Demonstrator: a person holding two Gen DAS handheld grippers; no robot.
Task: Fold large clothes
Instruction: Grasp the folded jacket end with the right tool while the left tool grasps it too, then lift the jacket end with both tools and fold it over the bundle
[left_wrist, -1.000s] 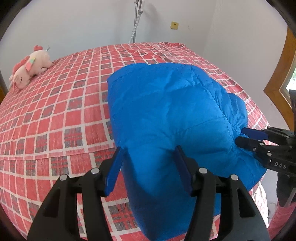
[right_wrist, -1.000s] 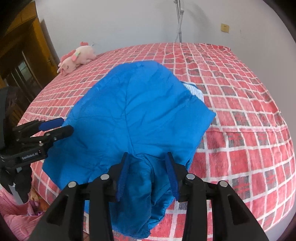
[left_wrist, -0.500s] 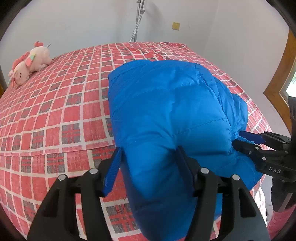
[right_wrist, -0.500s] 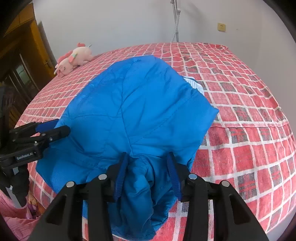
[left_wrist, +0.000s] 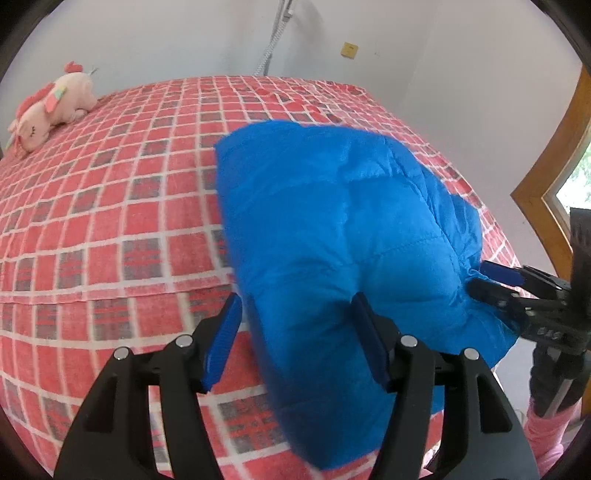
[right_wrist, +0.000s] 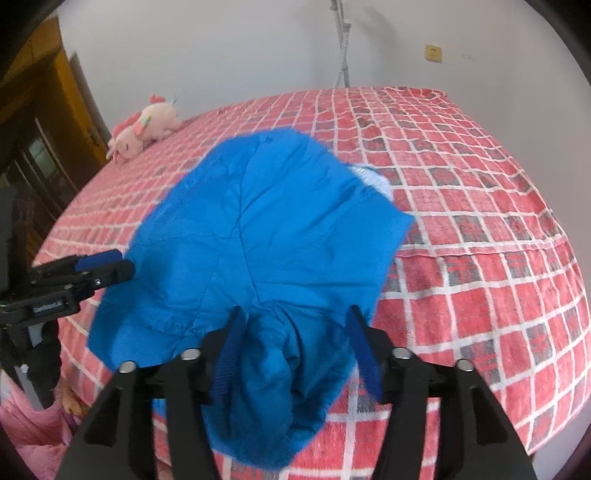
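Blue jacket (left_wrist: 332, 221), red-checked bedspread (left_wrist: 110, 221)

Both wrist cams look steeply down, close over bed (left_wrist: 110, 221) edge. L from left, R from right; shared: blue jacket (right_wrist: 266, 229).

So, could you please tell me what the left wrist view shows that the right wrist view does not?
Only the left wrist view shows the wooden window frame at right, with the right tongs seen side-on at the blue down jacket.

Only the right wrist view shows the dark wooden cabinet at left and a pale lining patch at the jacket's edge.

Both show the jacket, the red checked bedsheet, the pink plush toy and the yellow wall socket.
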